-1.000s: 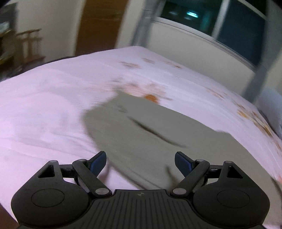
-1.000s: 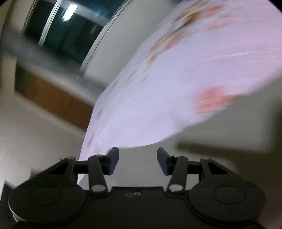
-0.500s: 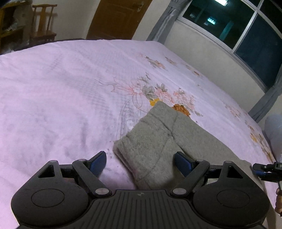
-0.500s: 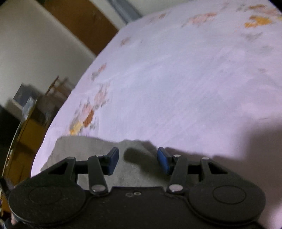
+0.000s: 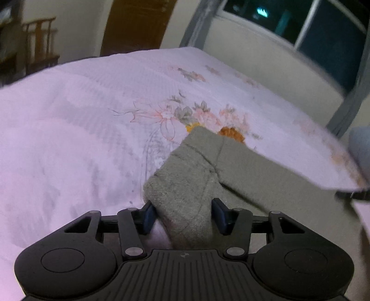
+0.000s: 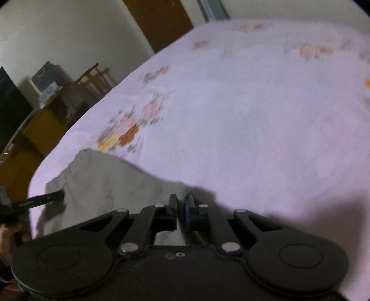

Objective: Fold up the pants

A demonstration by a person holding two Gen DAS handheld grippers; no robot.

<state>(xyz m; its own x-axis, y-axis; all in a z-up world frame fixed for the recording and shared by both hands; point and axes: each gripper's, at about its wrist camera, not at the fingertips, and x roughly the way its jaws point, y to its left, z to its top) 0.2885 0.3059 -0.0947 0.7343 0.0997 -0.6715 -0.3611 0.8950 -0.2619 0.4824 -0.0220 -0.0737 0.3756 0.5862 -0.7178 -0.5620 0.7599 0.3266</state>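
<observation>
Grey pants [image 5: 192, 185], left view: folded on the bed, the near corner between your left gripper's [image 5: 183, 215] blue pads.
Left gripper: its pads flank the thick fold; the left pad [image 5: 148, 214] touches the cloth, the right pad looks just at its edge, so you cannot tell from here whether it clamps yet.
Change, left view: half a second ago the jaws stood wider with the fold's corner ahead of them; now they are narrower and the corner sits inside them.
Right edge, left view: the tip of your right gripper [image 5: 356, 194] shows dark at the far end of the pants.
Bed, left view: pale pink sheet [image 5: 69, 139] with an orange and pink flower print [image 5: 185, 115] just beyond the pants.
Room, left view: brown door [image 5: 136, 23], wooden chair [image 5: 39, 46], dark window [image 5: 323, 32], grey curtain [image 5: 351, 101].

Pants, right view: grey cloth [image 6: 111, 185] runs from the left toward your right gripper [image 6: 181, 206].
Right gripper: jaws nearly together, only a thin gap, at the pants' edge; the pinch point is dark, so cloth between them is not clear.
Change, right view: half a second ago these jaws stood well apart; now they have drawn in.
Left edge, right view: your left gripper [image 6: 39, 200] reaches the pants' far corner.
Room, right view: door [image 6: 159, 20], chair [image 6: 97, 78], yellow-brown cabinet [image 6: 30, 134].
</observation>
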